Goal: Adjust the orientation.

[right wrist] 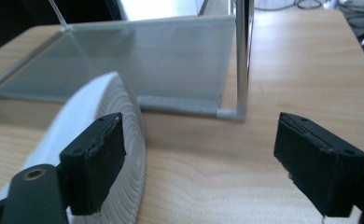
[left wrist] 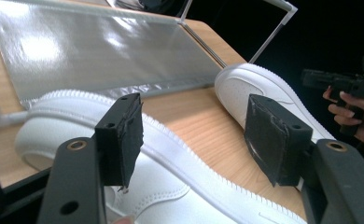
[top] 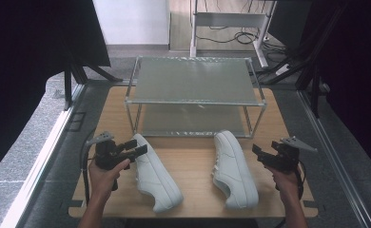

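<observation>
Two white sneakers lie on a light wooden table (top: 193, 156) in front of a two-tier metal-framed shoe rack (top: 195, 95), seen from the high view. The left shoe (top: 156, 173) sits at about 7 o'clock from the table's middle, heel toward the rack and toe angled toward the person; the right shoe (top: 233, 168) sits at about 5 o'clock, roughly parallel to it and well apart. Both rest on the bare wood, just short of the rack's lower shelf. A person's hands come in from 6 o'clock, each holding a black two-jaw tool. The left gripper (top: 137, 148) hovers at 9 o'clock beside the left shoe's heel, its jaws spread apart and holding nothing; in the left gripper view the pads (left wrist: 124, 140) stand wide on either side of that shoe's white upper (left wrist: 171, 186), with the other sneaker (left wrist: 259, 88) and the opposite hand (left wrist: 357, 112) farther off. The right gripper (top: 260, 154) hangs at 3 o'clock, just beside the right shoe, jaws likewise parted and empty; in the right gripper view its left pad (right wrist: 98, 161) sits close against the shoe's ribbed sole edge (right wrist: 124, 140), though contact cannot be told, with the rack's corner post (right wrist: 241, 60) beyond.
</observation>
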Demonstrator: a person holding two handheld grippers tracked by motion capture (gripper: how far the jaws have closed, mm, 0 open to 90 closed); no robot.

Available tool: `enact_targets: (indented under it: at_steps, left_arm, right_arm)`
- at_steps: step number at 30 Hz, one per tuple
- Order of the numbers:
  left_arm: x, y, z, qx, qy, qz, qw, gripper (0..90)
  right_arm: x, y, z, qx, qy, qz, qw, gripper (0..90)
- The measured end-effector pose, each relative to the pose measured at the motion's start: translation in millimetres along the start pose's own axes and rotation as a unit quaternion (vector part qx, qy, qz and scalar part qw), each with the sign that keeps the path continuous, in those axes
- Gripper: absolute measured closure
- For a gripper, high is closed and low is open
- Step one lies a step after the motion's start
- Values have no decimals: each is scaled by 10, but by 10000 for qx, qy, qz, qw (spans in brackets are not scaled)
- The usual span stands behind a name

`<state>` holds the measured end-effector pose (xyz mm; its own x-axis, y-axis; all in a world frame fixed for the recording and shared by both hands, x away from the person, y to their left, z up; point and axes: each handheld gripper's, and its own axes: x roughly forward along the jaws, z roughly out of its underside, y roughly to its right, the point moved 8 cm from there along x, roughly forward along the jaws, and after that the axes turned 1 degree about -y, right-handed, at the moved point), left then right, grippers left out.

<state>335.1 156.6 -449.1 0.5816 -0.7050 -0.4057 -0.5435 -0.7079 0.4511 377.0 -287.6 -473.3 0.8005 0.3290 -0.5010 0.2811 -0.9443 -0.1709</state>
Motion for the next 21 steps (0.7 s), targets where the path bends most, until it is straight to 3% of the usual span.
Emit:
enact_targets:
  at_steps: [3, 6, 10, 14, 15, 16, 21]
  left_arm:
    - [-9, -33, 33, -51, -7, -21, 10000, 371]
    - [-22, -33, 39, -43, 17, -33, 10000, 363]
    - [-38, -10, 36, 4, 61, -22, 10000, 358]
    - [-75, -26, 51, -14, 161, -171, 9997, 385]
    - [-75, -26, 51, -14, 161, -171, 9997, 439]
    - [-111, -31, 33, 33, 383, -303, 9988, 527]
    - [-115, 33, -6, 140, 568, -329, 9977, 745]
  right_arm:
    - [-50, -78, -81, 13, 75, -263, 9996, 221]
    - [-96, -188, -134, -264, 132, -428, 9987, 241]
    - [-125, -281, -137, -534, 177, -526, 9970, 269]
    - [-108, -265, -137, -510, 200, -557, 9969, 282]
    - [-93, -248, -130, -487, 191, -555, 9971, 284]
    - [-79, -229, -120, -479, 169, -554, 9972, 287]
    - [-85, -216, -69, -668, 110, -552, 9962, 289]
